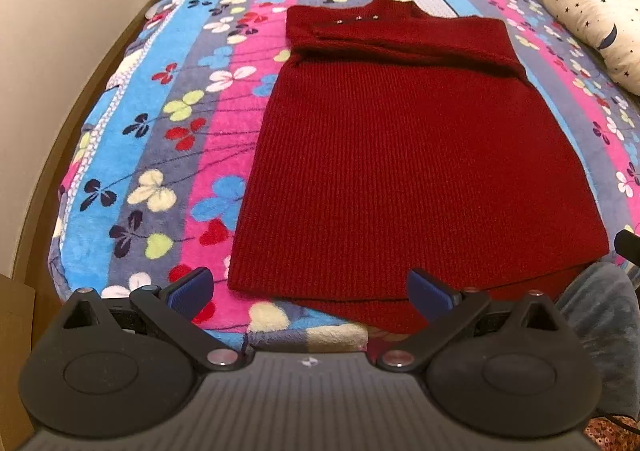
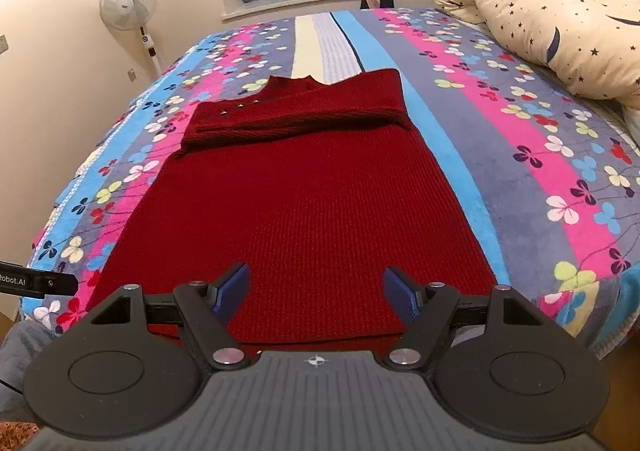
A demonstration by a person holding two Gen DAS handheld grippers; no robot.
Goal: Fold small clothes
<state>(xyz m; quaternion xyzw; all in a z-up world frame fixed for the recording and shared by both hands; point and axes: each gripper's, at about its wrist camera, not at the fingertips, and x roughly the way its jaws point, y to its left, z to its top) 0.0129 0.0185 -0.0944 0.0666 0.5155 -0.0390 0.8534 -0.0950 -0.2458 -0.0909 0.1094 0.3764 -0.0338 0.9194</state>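
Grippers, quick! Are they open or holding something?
Left gripper: open, holding nothing, near the red sweater's hem.
Right gripper: open, holding nothing, above the hem.

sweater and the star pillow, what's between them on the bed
Only bare blanket: its blue, grey and pink flowered stripes run between the sweater and the pillow, with nothing lying on them. The right wrist view shows it best.

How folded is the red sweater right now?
Partly folded: the red sweater has its sleeves folded across the chest, body still spread flat.
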